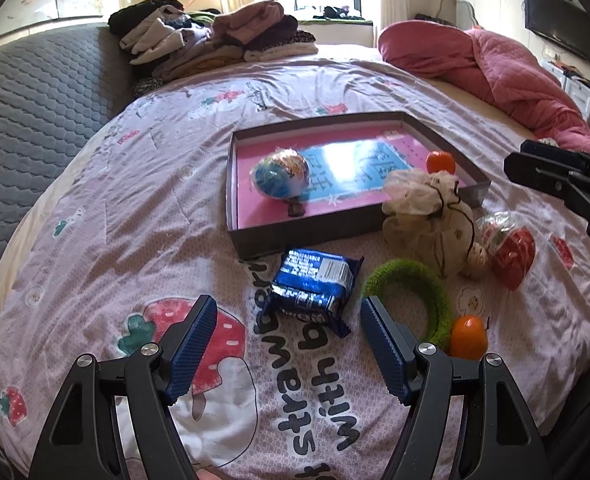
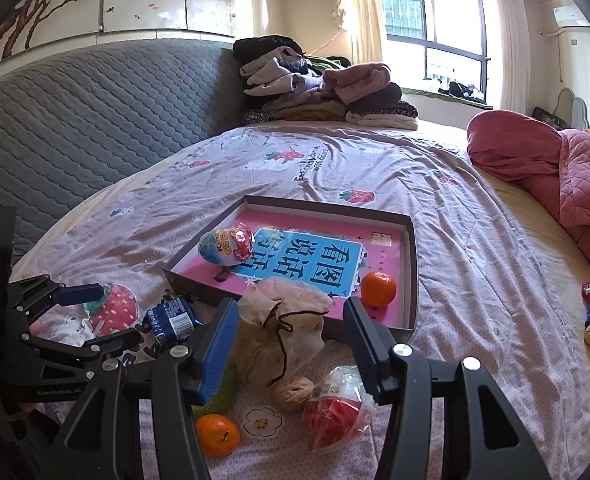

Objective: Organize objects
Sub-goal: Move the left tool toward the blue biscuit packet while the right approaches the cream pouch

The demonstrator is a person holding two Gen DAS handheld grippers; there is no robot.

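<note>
Blue snack packet [image 1: 313,286] on bed, just before tray [image 1: 255,236], between spread fingers of left gripper [image 1: 289,344], untouched. Right gripper [image 2: 291,344] spread, empty, over drawstring pouch [image 2: 283,332]. Risk: slick wrapper squirts out; soft quilt gives; finger snags green ring [image 1: 411,292].
</note>
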